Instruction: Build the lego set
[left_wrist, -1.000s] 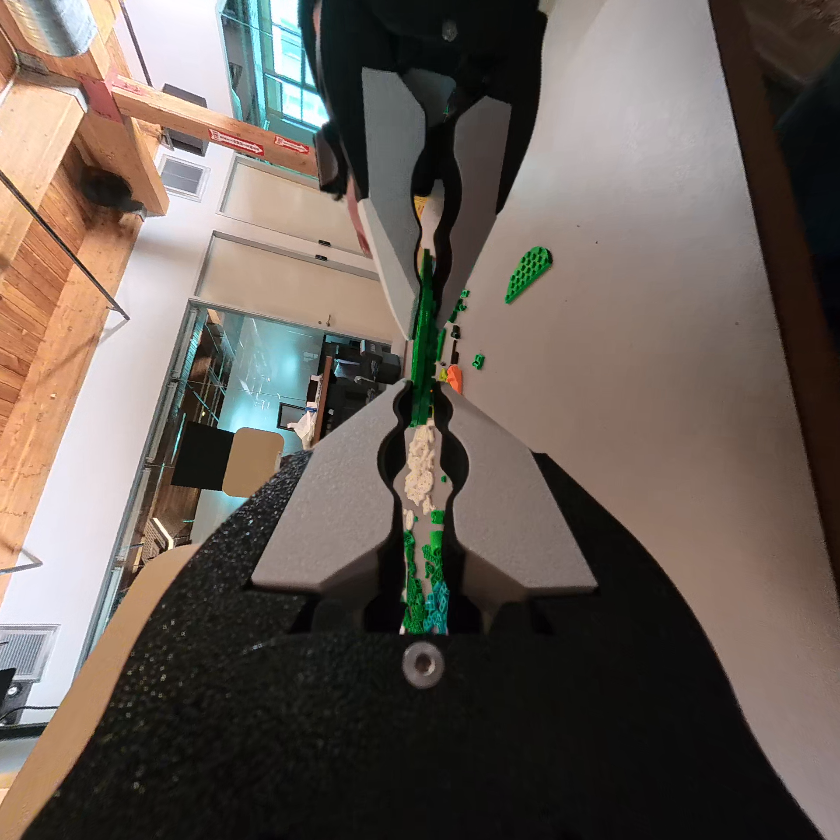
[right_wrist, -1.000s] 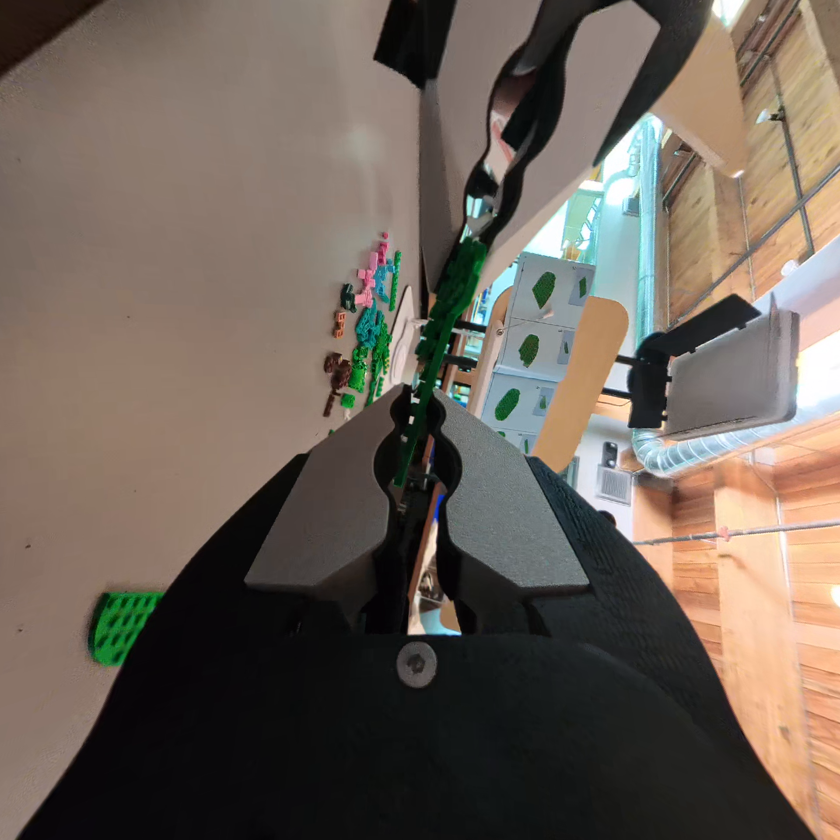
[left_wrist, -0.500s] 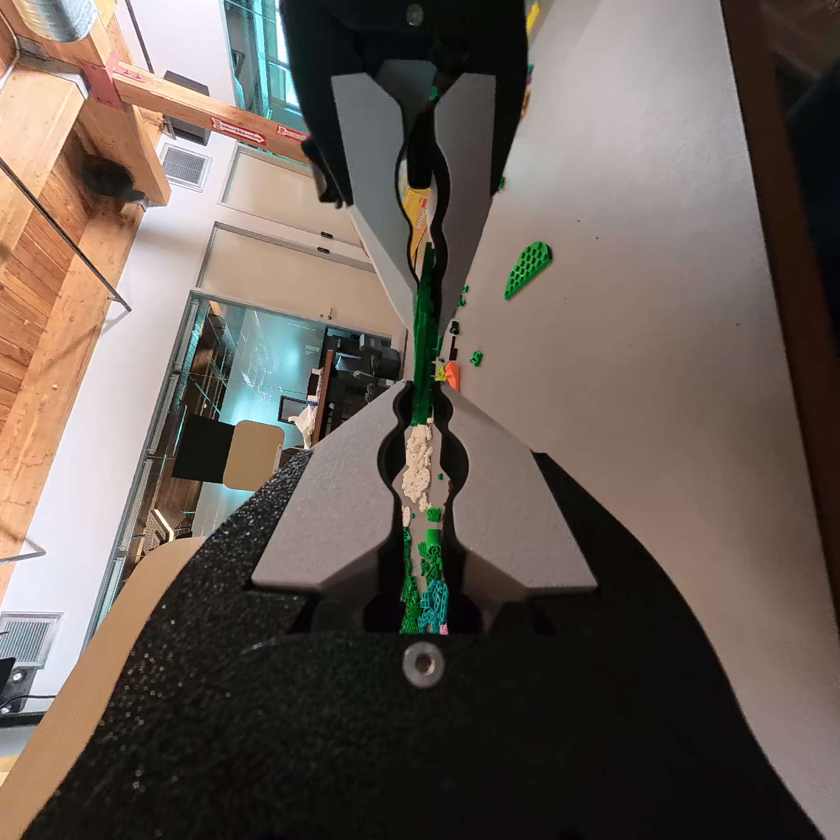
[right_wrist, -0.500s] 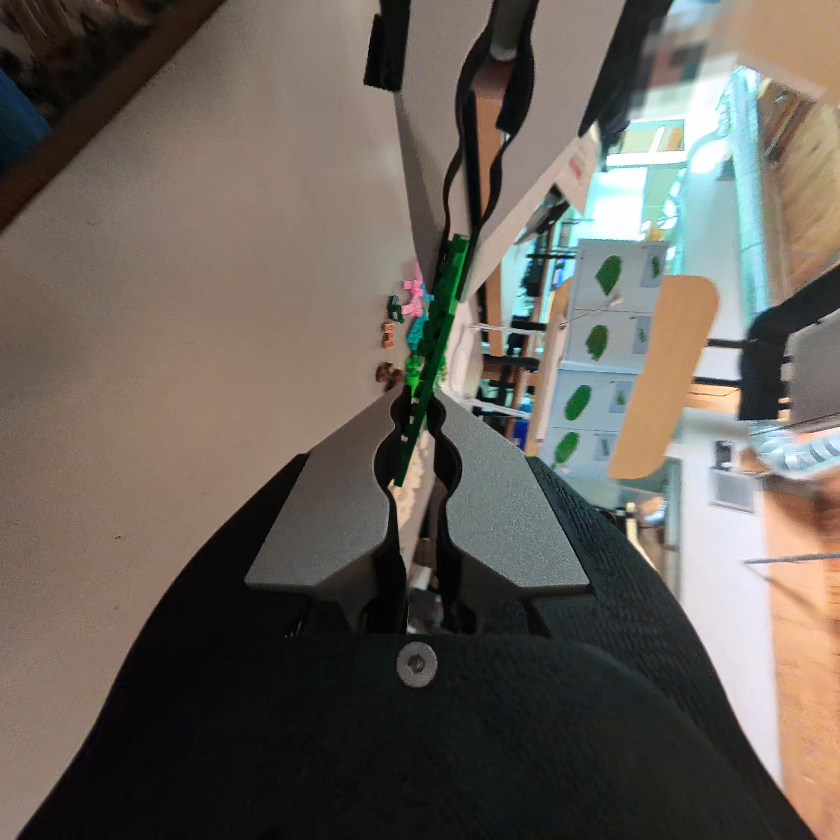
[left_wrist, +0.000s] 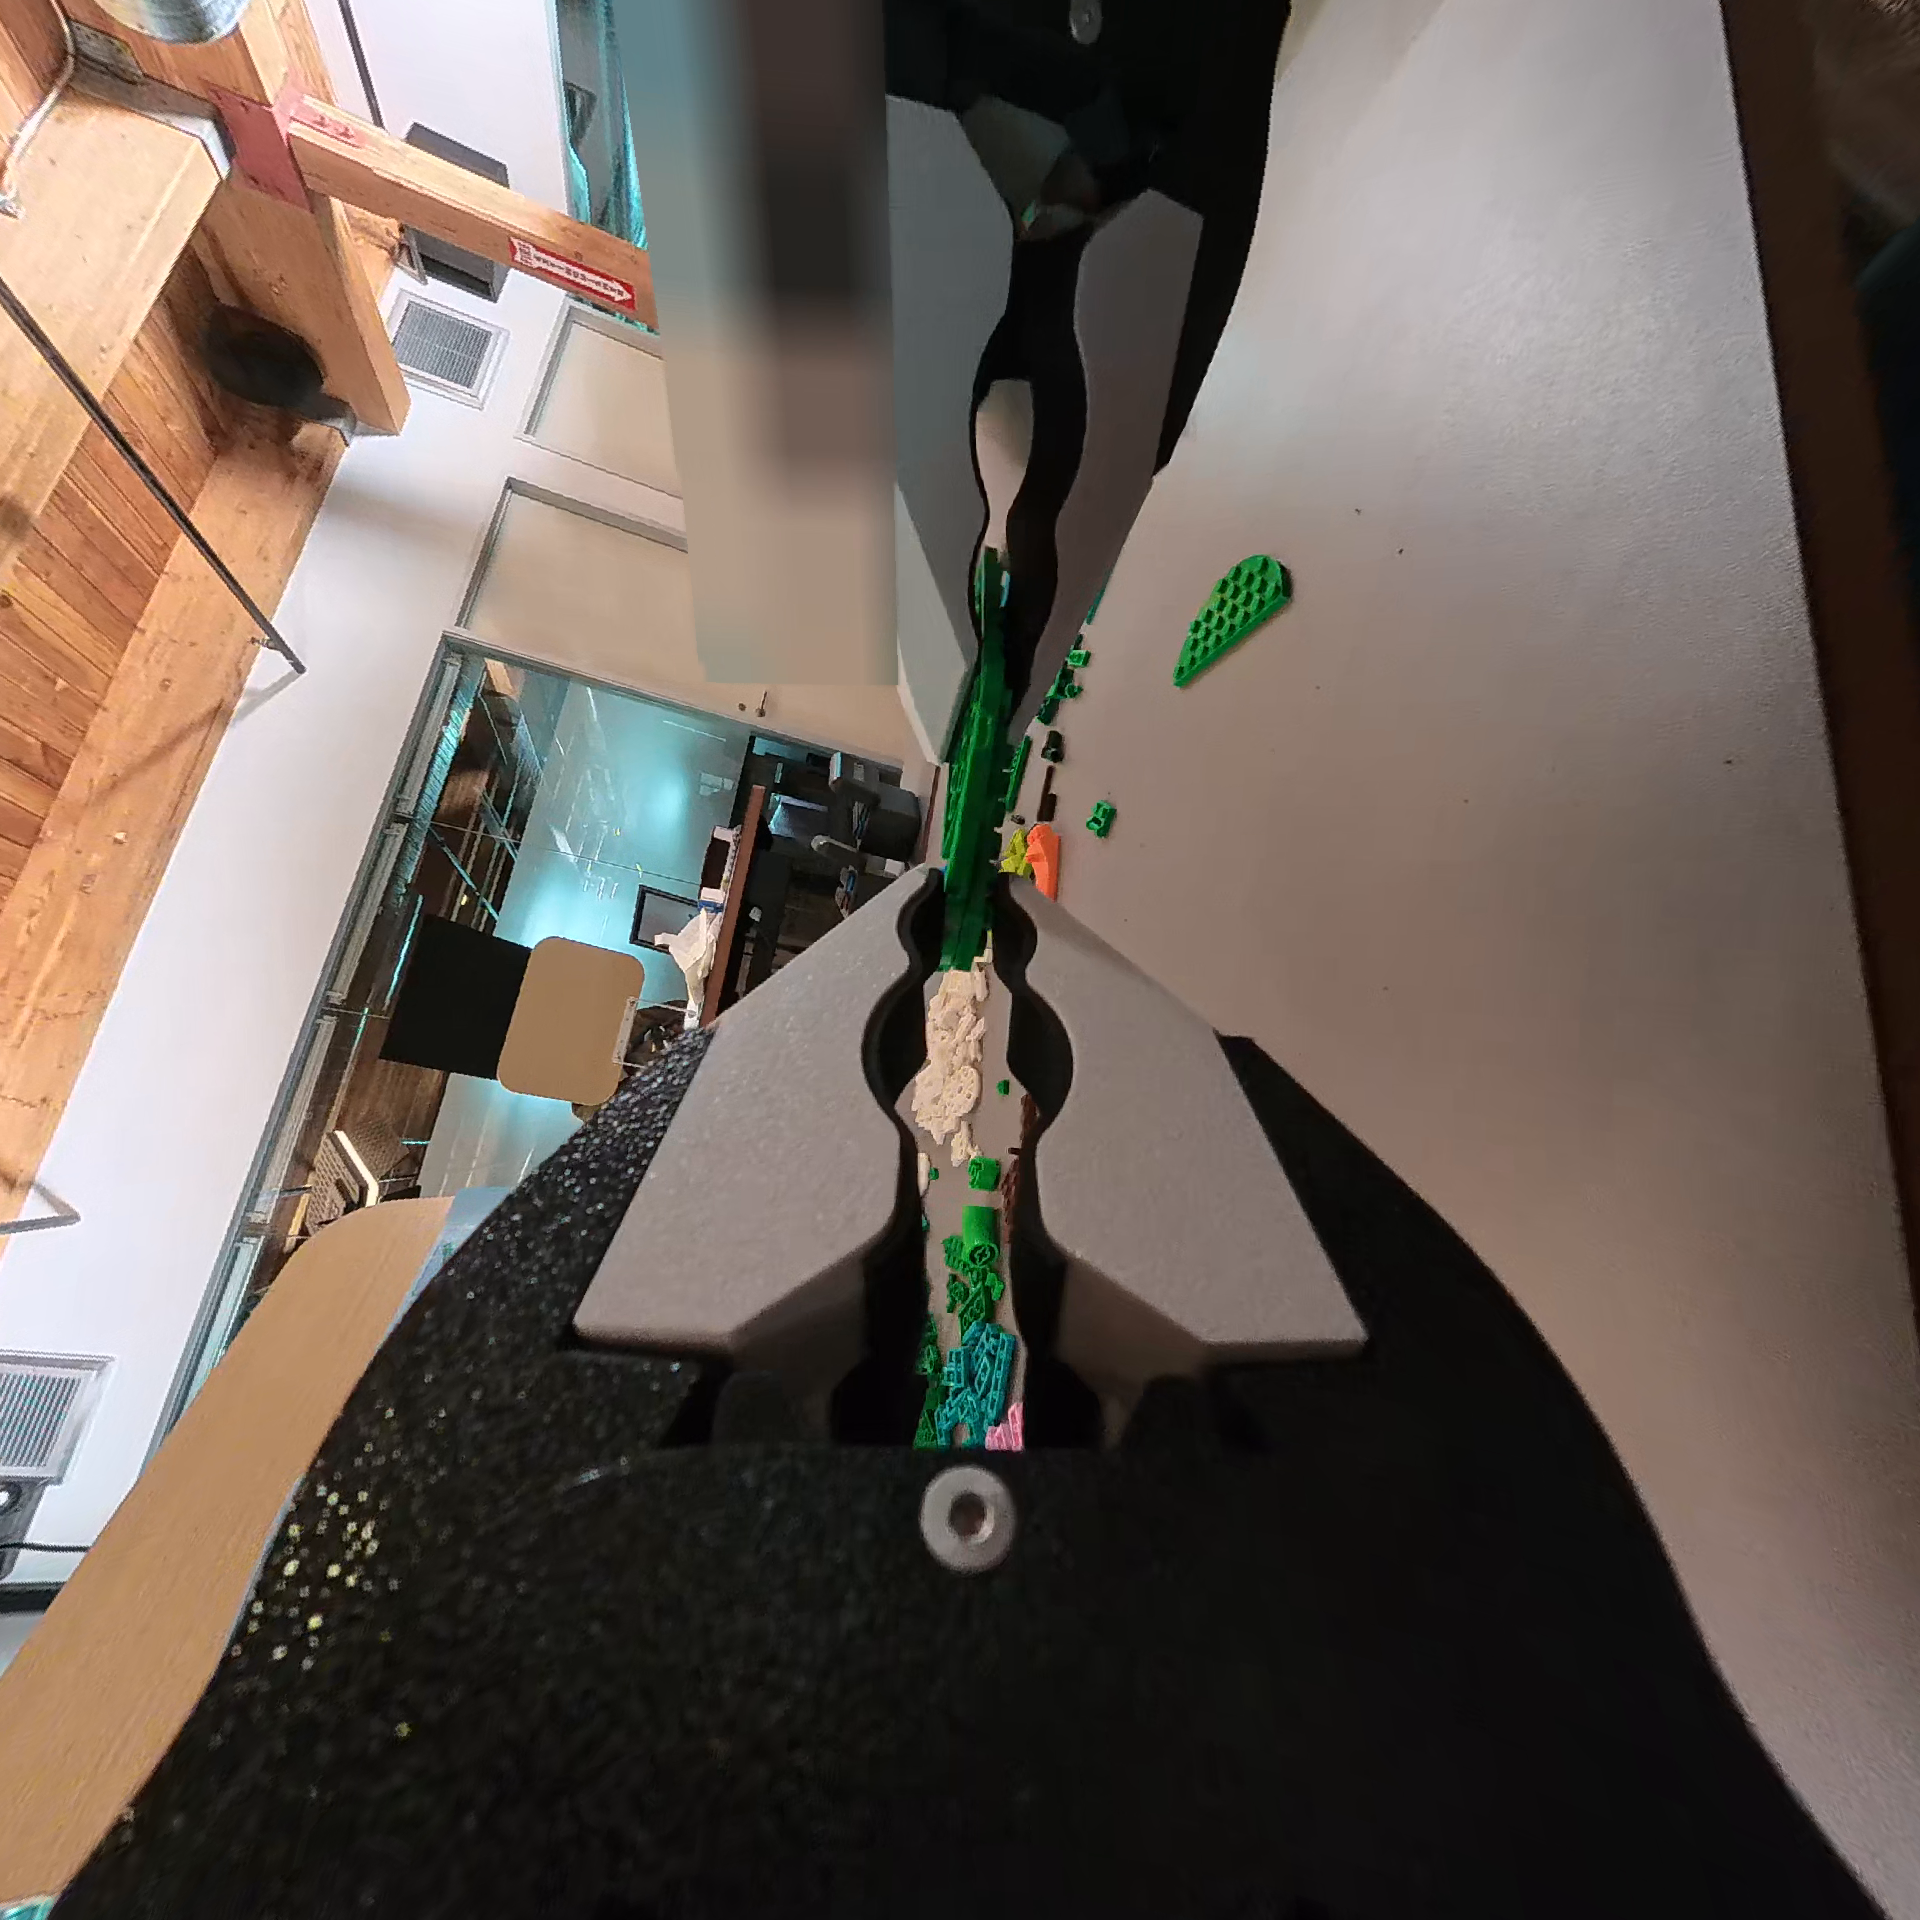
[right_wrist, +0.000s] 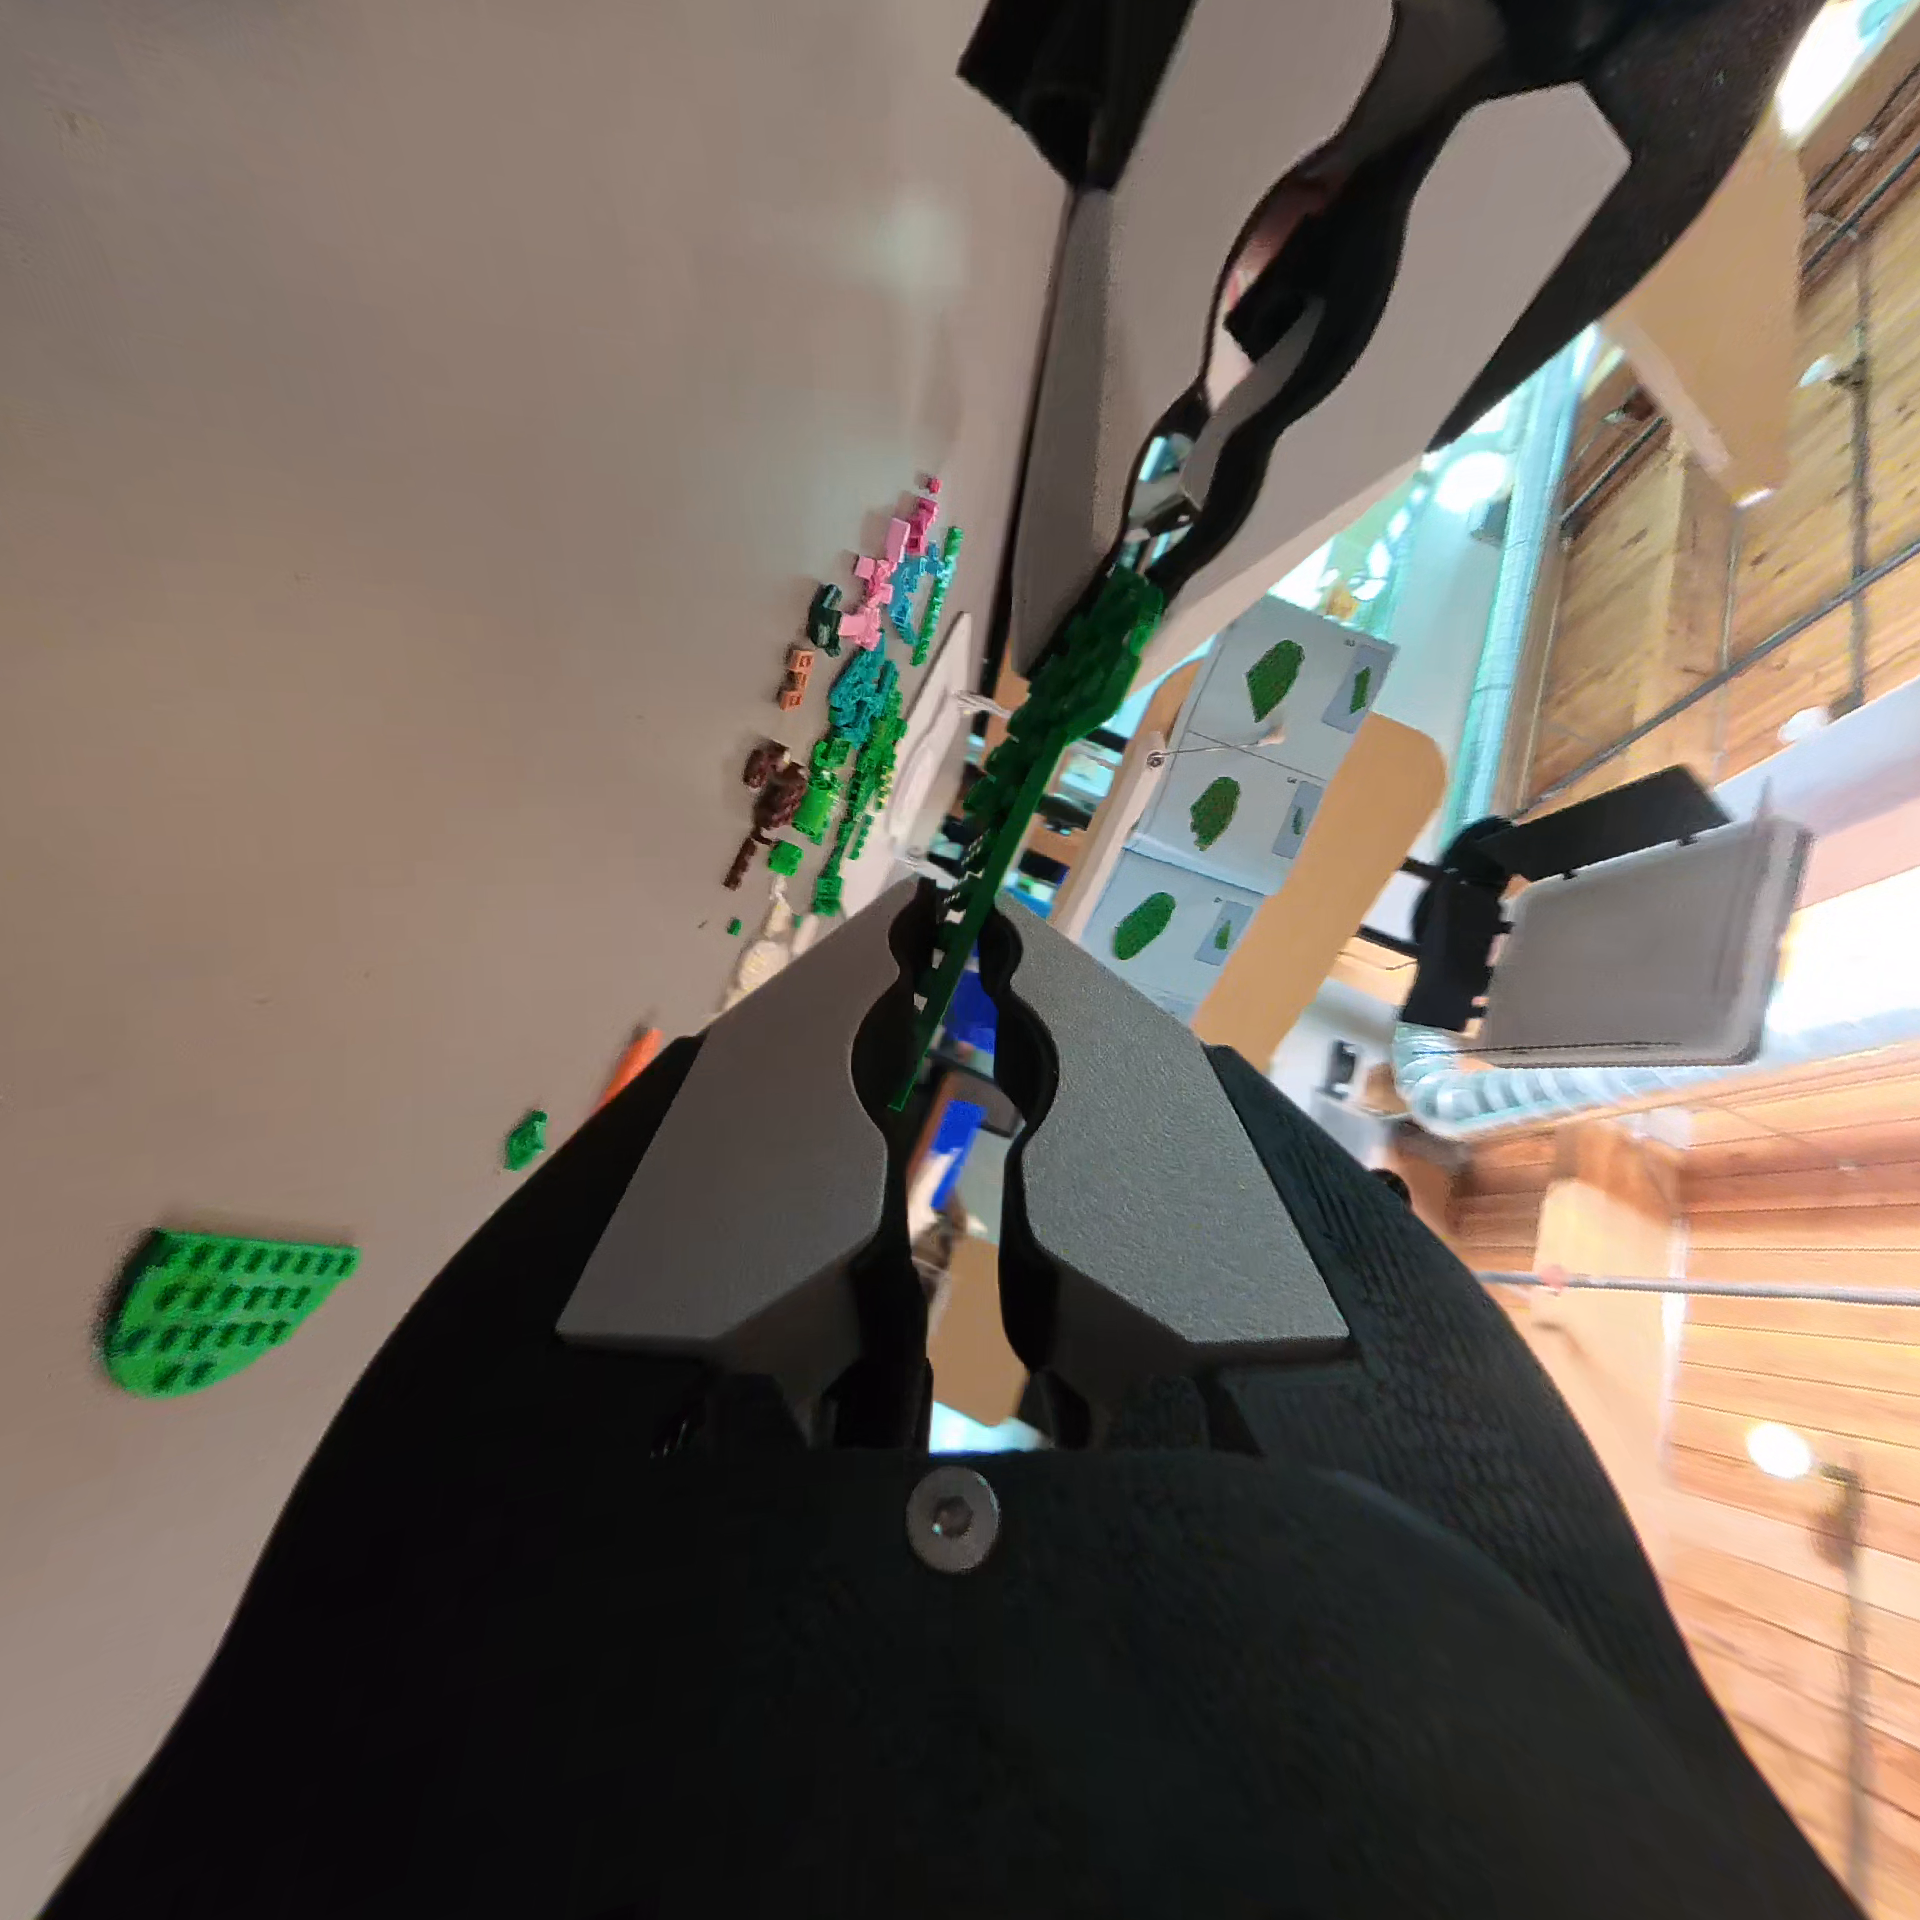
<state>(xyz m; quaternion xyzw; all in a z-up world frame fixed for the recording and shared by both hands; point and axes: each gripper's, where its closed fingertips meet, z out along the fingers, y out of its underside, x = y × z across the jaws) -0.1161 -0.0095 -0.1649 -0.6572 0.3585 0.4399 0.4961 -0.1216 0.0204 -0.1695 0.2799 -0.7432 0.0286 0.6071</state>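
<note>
The left gripper (left_wrist: 968, 902) pinches one end of a green brick plate assembly (left_wrist: 977, 790), and its two grey fingers (left_wrist: 831, 1039) press on the plate from both sides. The right gripper (right_wrist: 956, 925) pinches the other end of the same green plate, which is seen edge-on, so the plate hangs in the air between the two tools, off the white table (left_wrist: 1455, 935). On the table, well apart from the grippers, lies a flat bright green wedge plate (left_wrist: 1231, 618). Closer in are an orange brick (left_wrist: 1044, 857), a pile of white pieces (left_wrist: 951, 1060) and a row of teal, pink, brown and green small bricks (right_wrist: 862, 707). Some sheets with green shapes (right_wrist: 1236, 790) seem to hang behind the table, though they are blurry.
</note>
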